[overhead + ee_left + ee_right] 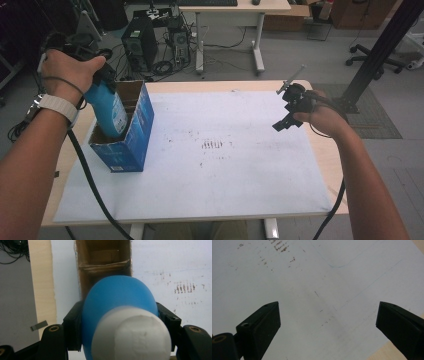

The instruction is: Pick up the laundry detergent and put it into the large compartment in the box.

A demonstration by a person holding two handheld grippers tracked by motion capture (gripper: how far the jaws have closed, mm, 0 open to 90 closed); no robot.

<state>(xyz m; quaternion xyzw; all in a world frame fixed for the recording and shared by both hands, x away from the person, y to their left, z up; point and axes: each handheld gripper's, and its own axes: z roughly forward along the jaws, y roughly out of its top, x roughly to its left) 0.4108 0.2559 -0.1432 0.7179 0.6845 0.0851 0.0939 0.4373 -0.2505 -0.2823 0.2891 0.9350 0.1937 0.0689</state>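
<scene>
Item one: the left gripper (102,75), which we find raised over the table's left side, its jaws clamped on either side of a blue bottle (107,110) with a white cap (131,336). We note the bottle's lower end is inside the open top of a blue cardboard box (127,142) and its upper part still above the rim, leaning slightly.

Item two: the box, standing upright on the white sheet (225,165) near the table's left edge. In the left gripper view we see a cardboard divider (105,265) across its brown interior.

Item three: the right gripper (286,120), which we log as held above the sheet's right part, well apart from the box. In the right gripper view its jaws stand wide apart with nothing between them.

Item four: the sheet, covering most of the wooden table (327,165), carries dark smudges (212,145) near its middle.
</scene>
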